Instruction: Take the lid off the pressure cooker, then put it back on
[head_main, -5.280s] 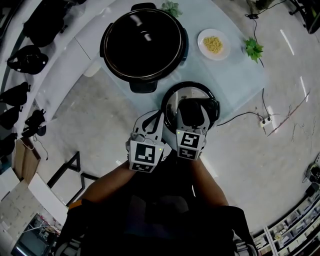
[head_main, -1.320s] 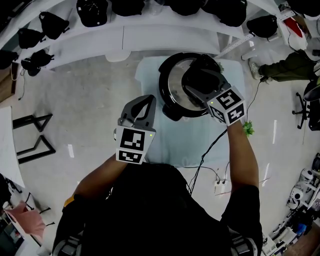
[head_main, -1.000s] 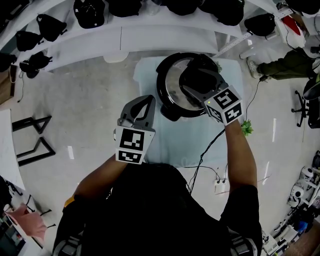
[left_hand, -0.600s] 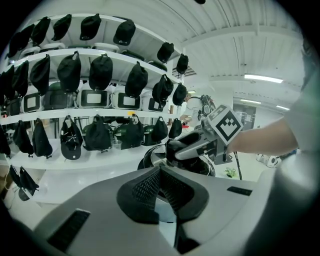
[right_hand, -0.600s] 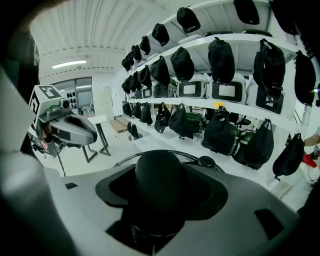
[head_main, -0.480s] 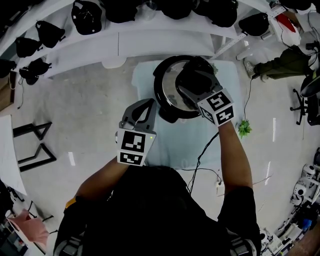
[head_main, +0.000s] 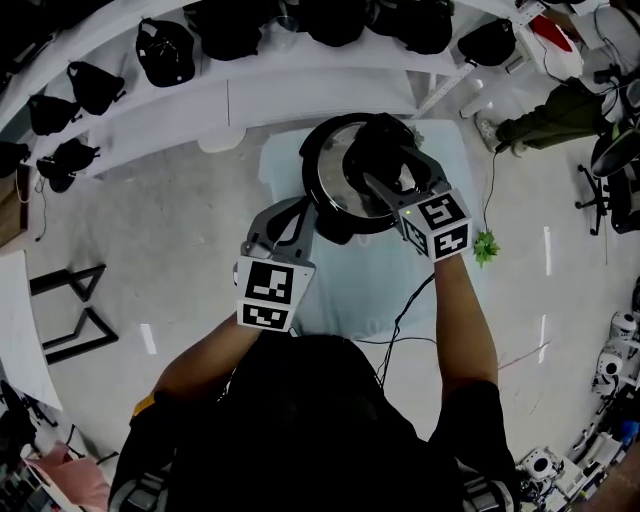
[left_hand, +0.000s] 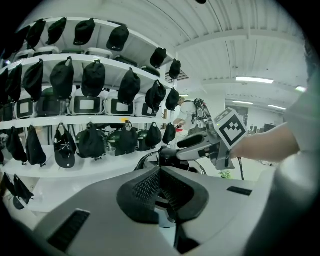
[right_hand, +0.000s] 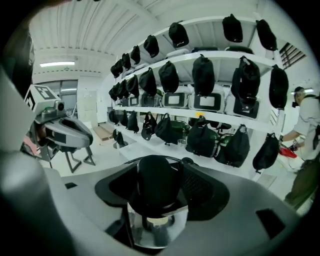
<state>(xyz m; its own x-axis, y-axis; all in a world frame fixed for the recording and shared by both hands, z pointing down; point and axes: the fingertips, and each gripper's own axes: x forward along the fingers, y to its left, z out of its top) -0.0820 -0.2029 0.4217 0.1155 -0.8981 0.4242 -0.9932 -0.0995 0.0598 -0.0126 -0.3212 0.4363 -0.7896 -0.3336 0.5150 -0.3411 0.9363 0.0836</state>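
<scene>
My right gripper (head_main: 381, 162) clamps the black knob (right_hand: 155, 186) of the round steel lid (head_main: 338, 172), apparently seated on the black pressure cooker (head_main: 331, 233) — only release seems left; my left gripper (left_hand: 161, 192) is clenched, empty.

Shiny steel lid (head_main: 335, 170), black-knobbed, level atop black pressure cooker (head_main: 312, 205)

In the head view the middle of the lid (head_main: 335, 180) is being covered by the right gripper (head_main: 383, 160). The pressure cooker (left_hand: 144, 160) is being mostly screened by the left gripper (left_hand: 160, 174) in the left gripper view. A person (right_hand: 306, 145) is being cropped at 3 o'clock in the right gripper view.
</scene>
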